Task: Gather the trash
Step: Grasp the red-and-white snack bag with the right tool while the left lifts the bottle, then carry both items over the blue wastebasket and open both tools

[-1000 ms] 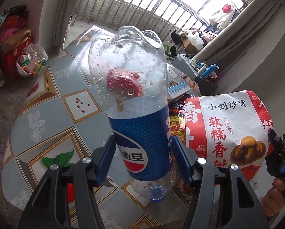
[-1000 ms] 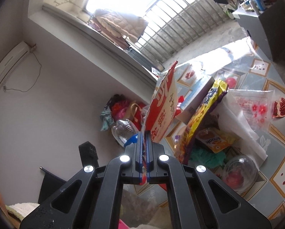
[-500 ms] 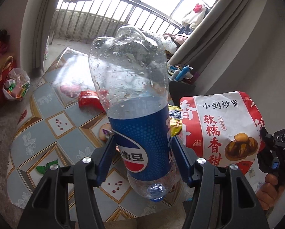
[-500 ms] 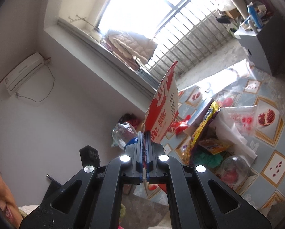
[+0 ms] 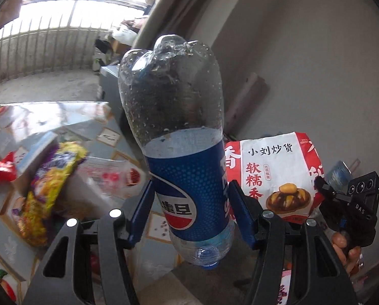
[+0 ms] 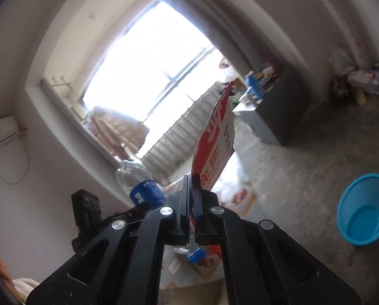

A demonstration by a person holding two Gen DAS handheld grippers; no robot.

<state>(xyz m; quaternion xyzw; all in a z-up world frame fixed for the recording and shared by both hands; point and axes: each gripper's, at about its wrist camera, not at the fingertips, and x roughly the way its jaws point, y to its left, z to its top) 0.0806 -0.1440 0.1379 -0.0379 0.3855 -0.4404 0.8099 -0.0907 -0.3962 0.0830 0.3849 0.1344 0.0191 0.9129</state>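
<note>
The bottle (image 5: pixel 189 167) hangs cap-down, clamped at its blue label between the fingers of the left gripper (image 5: pixel 190 211), and the red-and-white snack bag (image 5: pixel 273 178) stands at its 3 o'clock, its lower edge pinched flat by the right gripper (image 6: pixel 192 203), whose fingers are pressed together on it. The step in hand looks like carrying both pieces to the blue bin (image 6: pixel 362 211), which sits on the floor at 3 o'clock in the right view, well apart from both loads. To do it well, bring each piece over the bin's mouth before letting go, and keep the bottle clear of the bag. Hard to read: the litter left on the table (image 5: pixel 1 241) is smeared by blur, the bottle hides the table behind it, the bag shows only edge-on to the right camera, and the bin's bottom looks bare, though its near wall hides part of it
</note>
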